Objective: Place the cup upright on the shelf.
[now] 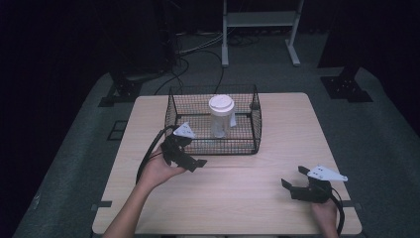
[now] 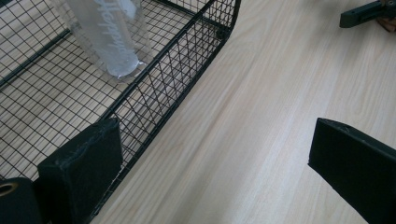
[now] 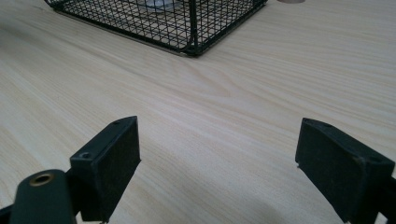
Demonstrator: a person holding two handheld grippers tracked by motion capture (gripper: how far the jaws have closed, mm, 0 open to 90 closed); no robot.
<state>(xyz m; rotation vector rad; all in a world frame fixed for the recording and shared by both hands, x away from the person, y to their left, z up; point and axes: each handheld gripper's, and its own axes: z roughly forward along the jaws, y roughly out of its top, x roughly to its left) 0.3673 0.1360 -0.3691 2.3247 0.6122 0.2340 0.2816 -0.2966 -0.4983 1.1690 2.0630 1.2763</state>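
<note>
A black wire basket (image 1: pixel 257 124) stands at the back middle of the wooden table (image 1: pixel 247 198). Inside it a clear plastic cup (image 1: pixel 221 118) with a white lid stands upright. My left gripper (image 1: pixel 190 152) hovers at the basket's front left corner, open and holding nothing. In the left gripper view the left gripper (image 2: pixel 215 158) looks down along the basket's front wall (image 2: pixel 177 70), with the cup (image 2: pixel 112 42) just behind the mesh. My right gripper (image 1: pixel 293 176) rests low near the table's front right, open and holding nothing. In the right gripper view the right gripper (image 3: pixel 219 158) faces bare wood, the basket (image 3: pixel 187 23) farther off.
The right gripper's jaw tip (image 2: pixel 369 11) pokes into the left gripper view's top right. Beyond the table lie a grey floor with cables (image 1: pixel 198 49), a white frame (image 1: pixel 257 20) and black stand bases (image 1: pixel 345 87).
</note>
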